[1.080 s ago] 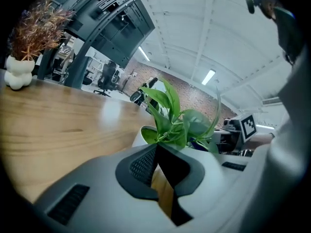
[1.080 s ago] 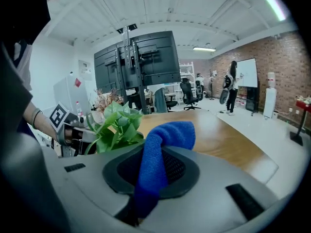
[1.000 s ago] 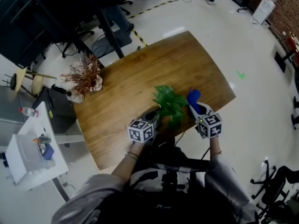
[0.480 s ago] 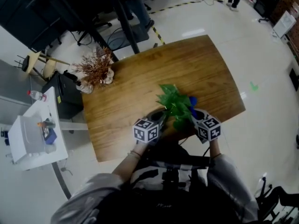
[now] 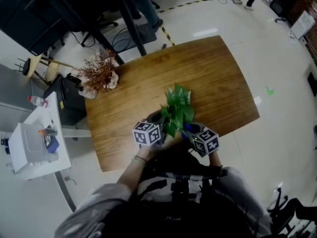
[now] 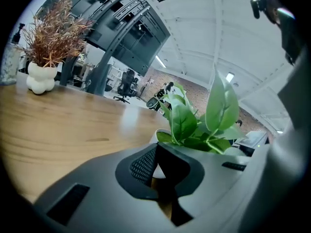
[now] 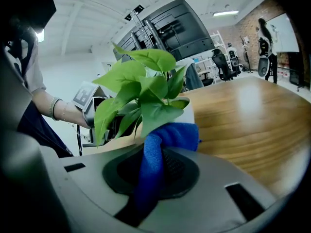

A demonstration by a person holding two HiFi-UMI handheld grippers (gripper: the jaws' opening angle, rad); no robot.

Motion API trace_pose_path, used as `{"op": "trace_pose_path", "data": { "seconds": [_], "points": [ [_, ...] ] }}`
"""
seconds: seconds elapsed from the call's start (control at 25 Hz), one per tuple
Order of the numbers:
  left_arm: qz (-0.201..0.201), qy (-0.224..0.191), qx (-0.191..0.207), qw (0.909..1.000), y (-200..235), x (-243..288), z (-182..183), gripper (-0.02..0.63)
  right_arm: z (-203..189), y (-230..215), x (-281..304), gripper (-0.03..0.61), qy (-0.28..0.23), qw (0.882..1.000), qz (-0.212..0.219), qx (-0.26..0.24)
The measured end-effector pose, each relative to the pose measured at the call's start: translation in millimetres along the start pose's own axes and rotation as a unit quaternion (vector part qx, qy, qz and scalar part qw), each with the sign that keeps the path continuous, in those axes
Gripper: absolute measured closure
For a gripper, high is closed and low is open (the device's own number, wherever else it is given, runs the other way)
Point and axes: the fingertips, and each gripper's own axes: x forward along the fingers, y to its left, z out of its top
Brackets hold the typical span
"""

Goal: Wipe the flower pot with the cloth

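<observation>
The wiping step looks to be under way. The right gripper [image 7: 163,144] is pinching one blue cloth [image 7: 148,174], whose bunched end pokes out past the jaw tips and rests against the white wall of the flower pot [image 7: 188,111] straight ahead of it. The left gripper [image 6: 156,152] sits on the pot's opposite side with its jaws drawn close on the white rim, which runs between the pads, so it appears to be steadying the pot (the grip itself is partly shadowed). The green leaves [image 7: 141,89] hang just above the right claw and brush over the cloth. As a judgement, the next move calls for sliding the cloth around the pot's wall under light pressure while the left claw keeps the pot from turning or tipping. By count: one pot with one plant, one cloth, two grippers, one wooden table [image 5: 208,68], and one dried-flower vase [image 5: 99,76] well off beyond the left claw.
</observation>
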Motion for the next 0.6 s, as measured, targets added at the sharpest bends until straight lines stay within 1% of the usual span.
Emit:
{"op": "trace_pose_path", "data": {
  "seconds": [0.16, 0.32, 0.48, 0.6],
  "points": [
    [0.010, -0.002, -0.002, 0.9999, 13, -3, 1, 0.607, -5, 5, 6, 0.522, 0.012, 1.000, 0.005, 0.004],
    [0.008, -0.001, -0.004, 1.0000, 17, -17, -4, 0.607, -6, -10, -10, 0.522, 0.010, 1.000, -0.015, 0.010],
    [-0.014, 0.005, -0.005, 0.9999, 9, -29, -18, 0.607, 3, -38, -28, 0.522, -0.001, 0.999, -0.050, 0.007],
    [-0.039, 0.011, -0.001, 0.9992, -6, -28, -27, 0.607, 22, -58, -35, 0.522, -0.016, 0.997, -0.073, -0.001]
  ]
}}
